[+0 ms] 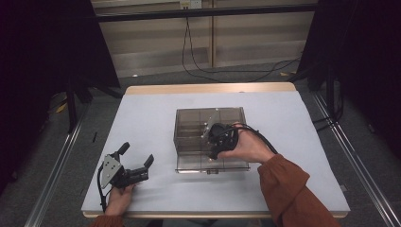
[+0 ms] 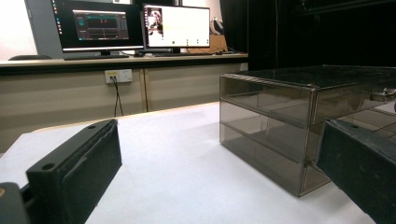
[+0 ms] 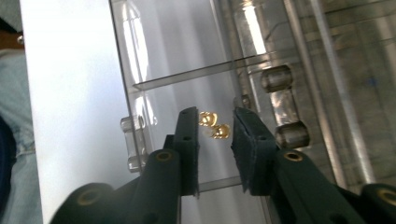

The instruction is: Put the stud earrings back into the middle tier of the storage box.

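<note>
Right gripper narrowly parted, pads either side of a small brass fitting on the clear panel of the smoked plastic box at table centre, not pressing on it. Left gripper rested wide open and empty at eight o'clock from the box. Could have slipped off so small a fitting if closed off-centre, or dragged the light box; shelves looked empty through the tinted walls.

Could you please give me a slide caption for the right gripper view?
Right gripper, fingers apart, poised over two small gold pieces in a clear acrylic box.
</note>
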`<action>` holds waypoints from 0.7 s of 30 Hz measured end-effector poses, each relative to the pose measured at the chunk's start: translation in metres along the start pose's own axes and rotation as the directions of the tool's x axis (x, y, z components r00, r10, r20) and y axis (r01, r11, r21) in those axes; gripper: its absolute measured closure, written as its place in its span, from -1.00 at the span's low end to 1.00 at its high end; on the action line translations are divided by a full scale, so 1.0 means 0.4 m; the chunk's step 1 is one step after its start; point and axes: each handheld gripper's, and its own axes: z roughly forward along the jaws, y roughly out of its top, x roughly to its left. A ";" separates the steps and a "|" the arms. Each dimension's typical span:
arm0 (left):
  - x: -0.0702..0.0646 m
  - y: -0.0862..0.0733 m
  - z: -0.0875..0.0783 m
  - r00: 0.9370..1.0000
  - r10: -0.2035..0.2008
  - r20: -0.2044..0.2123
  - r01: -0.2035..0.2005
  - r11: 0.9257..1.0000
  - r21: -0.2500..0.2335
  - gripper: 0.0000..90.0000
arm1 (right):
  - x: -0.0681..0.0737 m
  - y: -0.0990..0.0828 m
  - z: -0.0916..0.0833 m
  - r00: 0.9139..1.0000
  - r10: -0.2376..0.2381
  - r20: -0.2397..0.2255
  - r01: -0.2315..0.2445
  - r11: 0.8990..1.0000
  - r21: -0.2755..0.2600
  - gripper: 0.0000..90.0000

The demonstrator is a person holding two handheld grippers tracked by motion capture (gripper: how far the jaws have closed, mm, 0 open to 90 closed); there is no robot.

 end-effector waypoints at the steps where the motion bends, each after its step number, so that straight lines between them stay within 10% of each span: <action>1: 0.000 0.000 0.000 1.000 0.001 0.001 -0.001 1.000 0.002 -1.00 | -0.001 -0.001 -0.002 1.000 0.009 -0.002 -0.009 1.000 -0.010 0.55; 21: 0.001 0.000 0.000 1.000 0.004 -0.001 -0.004 1.000 0.003 -1.00 | 0.004 -0.104 -0.037 0.993 0.120 -0.023 -0.122 0.976 -0.179 0.07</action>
